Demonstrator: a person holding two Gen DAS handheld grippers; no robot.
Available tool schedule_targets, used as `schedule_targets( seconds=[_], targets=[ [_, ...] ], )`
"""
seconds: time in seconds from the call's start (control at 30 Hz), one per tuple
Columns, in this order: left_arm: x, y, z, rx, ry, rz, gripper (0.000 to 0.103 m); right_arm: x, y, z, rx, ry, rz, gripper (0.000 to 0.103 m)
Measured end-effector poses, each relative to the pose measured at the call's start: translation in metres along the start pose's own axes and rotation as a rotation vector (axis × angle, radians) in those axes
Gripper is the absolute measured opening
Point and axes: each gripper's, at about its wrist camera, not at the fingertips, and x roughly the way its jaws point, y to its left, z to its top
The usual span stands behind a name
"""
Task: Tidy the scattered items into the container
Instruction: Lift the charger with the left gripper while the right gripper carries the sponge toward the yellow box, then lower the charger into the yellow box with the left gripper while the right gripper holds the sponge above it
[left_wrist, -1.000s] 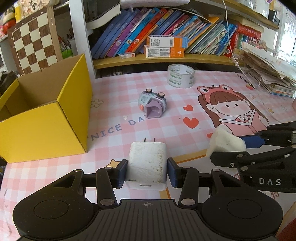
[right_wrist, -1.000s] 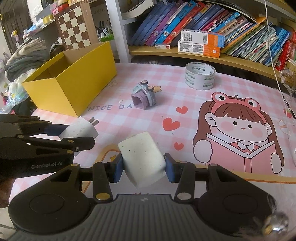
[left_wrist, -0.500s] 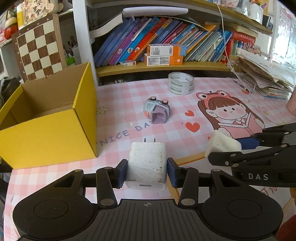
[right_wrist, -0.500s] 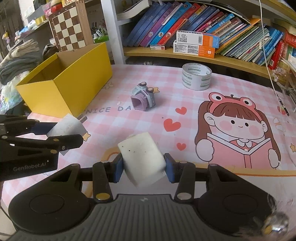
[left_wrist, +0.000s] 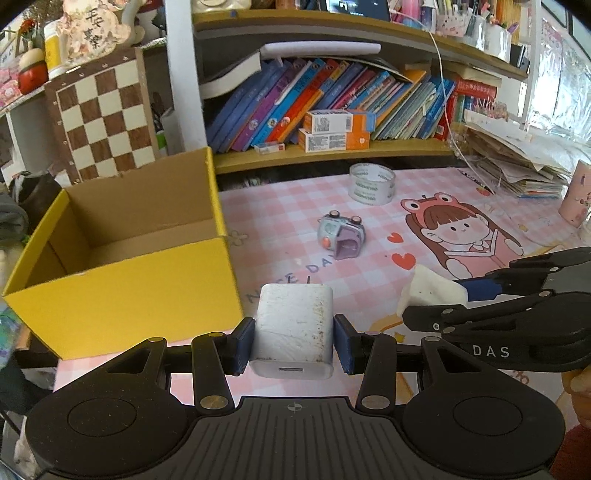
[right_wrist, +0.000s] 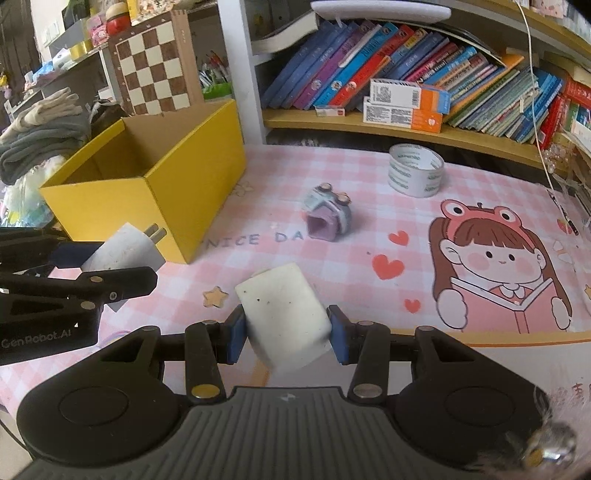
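My left gripper (left_wrist: 294, 343) is shut on a white wall charger (left_wrist: 293, 328), held above the pink checked mat; it also shows in the right wrist view (right_wrist: 122, 251), prongs pointing at the box. My right gripper (right_wrist: 284, 332) is shut on a white eraser-like block (right_wrist: 284, 317), which also shows in the left wrist view (left_wrist: 430, 291). The open yellow cardboard box (left_wrist: 122, 284) stands at the left, empty inside; it also shows in the right wrist view (right_wrist: 155, 184). A small purple toy (left_wrist: 341, 234) and a tape roll (left_wrist: 371, 184) lie on the mat.
A bookshelf with leaning books (left_wrist: 332, 99) and two orange-white cartons (left_wrist: 334, 131) runs along the back. A chessboard (left_wrist: 105, 118) stands behind the box. A paper stack (left_wrist: 517, 162) and a pink cup (left_wrist: 576, 199) sit at the right. Folded clothes (right_wrist: 40, 129) lie left of the box.
Both grippers have risen with their objects still held, so the box's inside and more of the shelf show. The charger has come closer to the box.
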Motion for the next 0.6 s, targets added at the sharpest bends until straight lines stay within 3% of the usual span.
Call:
schedule_targets(
  seconds=[0.6],
  targets=[
    [-0.031,0.051,-0.006,-0.002,-0.073,-0.027,0.044,-0.008,0.058,0.012,-0.001,-0.065,-0.047,0.043]
  ],
)
